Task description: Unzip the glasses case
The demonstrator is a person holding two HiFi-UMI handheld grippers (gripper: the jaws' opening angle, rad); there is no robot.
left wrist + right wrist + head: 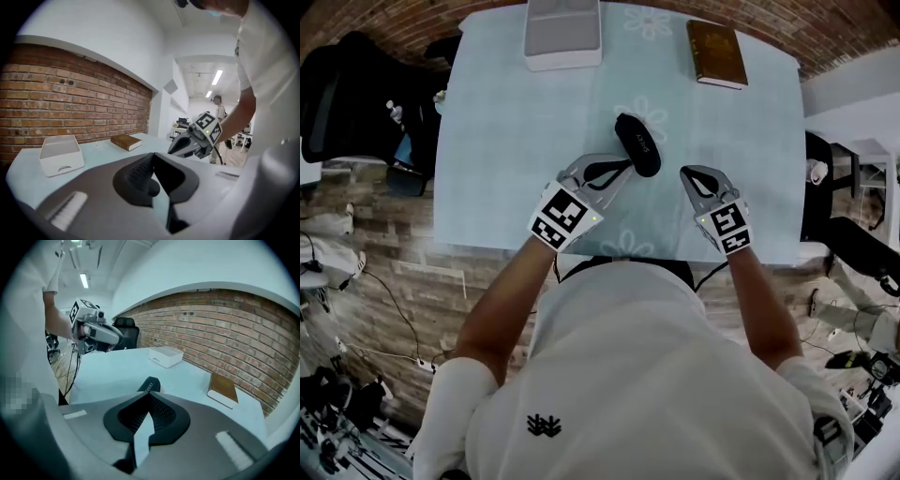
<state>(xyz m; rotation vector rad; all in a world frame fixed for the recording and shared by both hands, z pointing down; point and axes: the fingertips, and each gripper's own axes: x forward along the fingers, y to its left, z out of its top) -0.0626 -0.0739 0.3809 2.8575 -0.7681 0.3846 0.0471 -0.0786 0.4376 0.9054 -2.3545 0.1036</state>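
Just short of case [637, 143], flat on desk [516, 141]: left claw [627, 167] and right claw [685, 172], both closed, empty. Best opened first; pin case with left, seek zipper pull with right.

Right gripper view, centre: glasses case [150, 384] carries white lettering on its dark end. It is partly cut off by the gripper body. The last letters look like "HEY", uncertain.

Head view, upper middle: the same case shows a small pale print, too small to read.

Head view, upper right: brown book [716, 52] has gold cover print, illegible.

Head view, bottom centre: white shirt [609, 375] bears a small black emblem without letters.

Marker cubes [561, 217], lower middle: black-and-white square codes only.
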